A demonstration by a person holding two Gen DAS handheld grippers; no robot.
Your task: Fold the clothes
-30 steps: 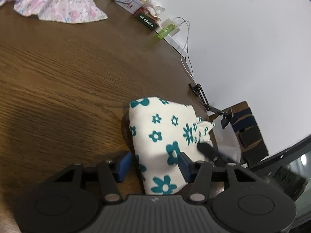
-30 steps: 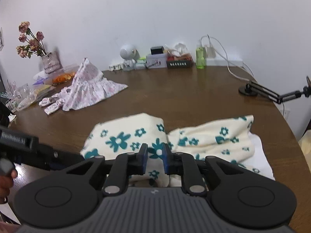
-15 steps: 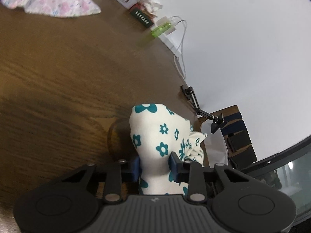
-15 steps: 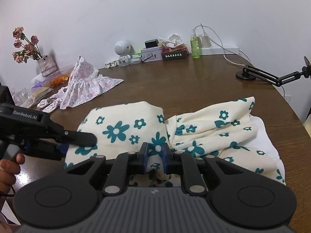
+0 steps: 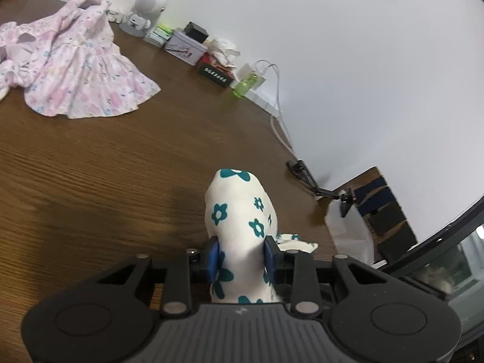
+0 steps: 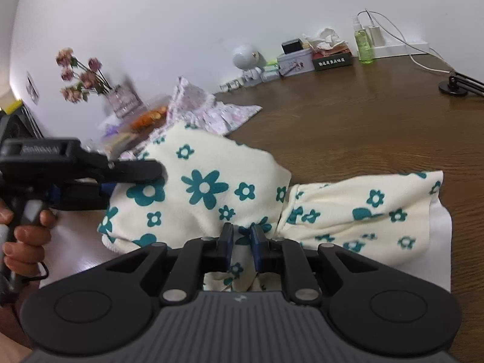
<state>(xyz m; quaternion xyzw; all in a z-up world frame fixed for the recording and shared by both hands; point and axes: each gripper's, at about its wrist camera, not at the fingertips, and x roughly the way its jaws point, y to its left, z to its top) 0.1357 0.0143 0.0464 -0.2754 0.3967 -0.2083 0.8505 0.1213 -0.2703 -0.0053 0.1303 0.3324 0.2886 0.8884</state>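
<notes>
A cream garment with teal flowers hangs lifted over the brown table, its right part draped on a white sheet. My right gripper is shut on a bunched fold at the garment's near edge. My left gripper is shut on the garment's left end, which rises as a hump between its blue pads. In the right wrist view the left gripper reaches in from the left, held by a person's hand.
A pink floral dress lies at the table's far left. Along the wall stand a small white robot figure, tins and boxes, a green bottle and a charger cable. A vase of dried flowers and a black clamp arm flank the table.
The left gripper closed on the garment's left end and raised it off the table. The right gripper kept its grip and shifted a little, so the cloth now hangs stretched between both.
</notes>
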